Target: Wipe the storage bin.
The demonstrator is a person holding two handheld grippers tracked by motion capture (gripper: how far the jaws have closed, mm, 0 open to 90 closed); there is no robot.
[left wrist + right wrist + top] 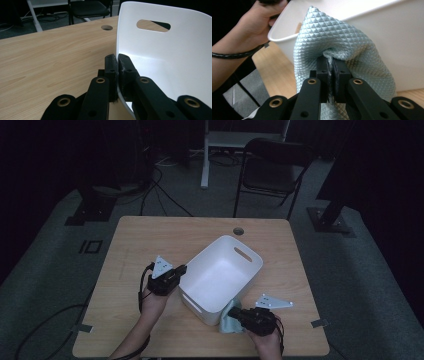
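Note:
A white plastic bin (220, 270) with handle slots stands slantwise in the middle of the wooden table (140, 245). My left gripper (181, 270) is shut on the bin's left rim (118, 45), one jaw inside the wall and one outside. My right gripper (236, 315) is shut on a pale blue quilted cloth (332, 37), bunched between its jaws and pressed against the bin's near outer wall (392, 37). In the high view the cloth (227, 320) lies at the bin's near corner. The bin's inside looks bare.
A round cable hole (238, 230) sits near the table's far edge. A black folding chair (272, 170) and a white desk leg (205, 155) stand on the floor beyond the table. Cables trail across the carpet at left. The person's left hand (259, 17) holds the other gripper.

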